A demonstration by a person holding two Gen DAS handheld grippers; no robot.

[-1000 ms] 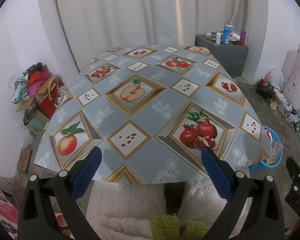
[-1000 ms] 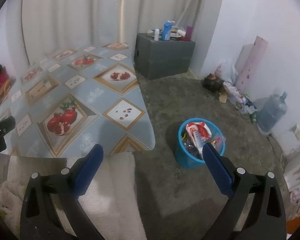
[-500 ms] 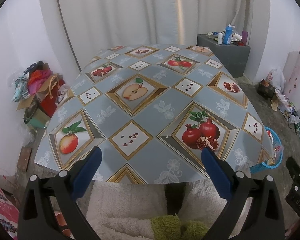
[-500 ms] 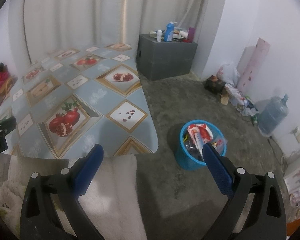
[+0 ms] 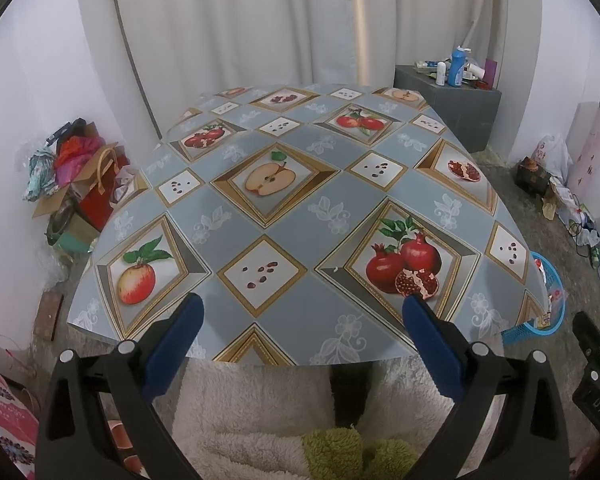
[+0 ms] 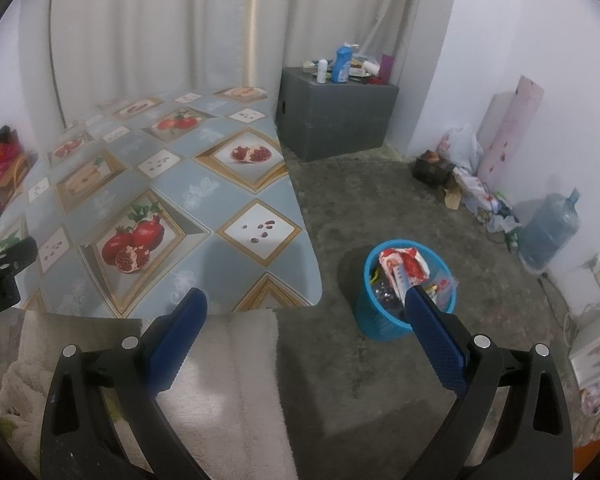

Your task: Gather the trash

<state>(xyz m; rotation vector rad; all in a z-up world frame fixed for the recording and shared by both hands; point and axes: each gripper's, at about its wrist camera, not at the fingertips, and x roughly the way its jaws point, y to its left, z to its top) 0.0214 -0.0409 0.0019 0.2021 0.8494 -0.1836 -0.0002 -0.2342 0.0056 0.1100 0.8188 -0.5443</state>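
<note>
**Both grippers wide and empty, trash in the blue basket**

Left wrist view: the left gripper (image 5: 302, 310) hangs at the bottom of the frame with its fingers spread wide, holding nothing, over the near edge of the fruit-patterned table (image 5: 300, 208). The blue basket (image 5: 546, 308) peeks out at the right edge.

Right wrist view: the right gripper (image 6: 306, 306) is equally wide and empty. The basket (image 6: 384, 320), full of wrappers (image 6: 402, 266), stands on the floor at centre right, beside the table's corner.

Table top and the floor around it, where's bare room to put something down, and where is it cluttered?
The whole table top is bare. Grey floor is free between the table edge, the grey box and the blue basket. Crowded: the basket, full of wrappers; the right wall by the water jug; the bag pile left of the table.
</note>
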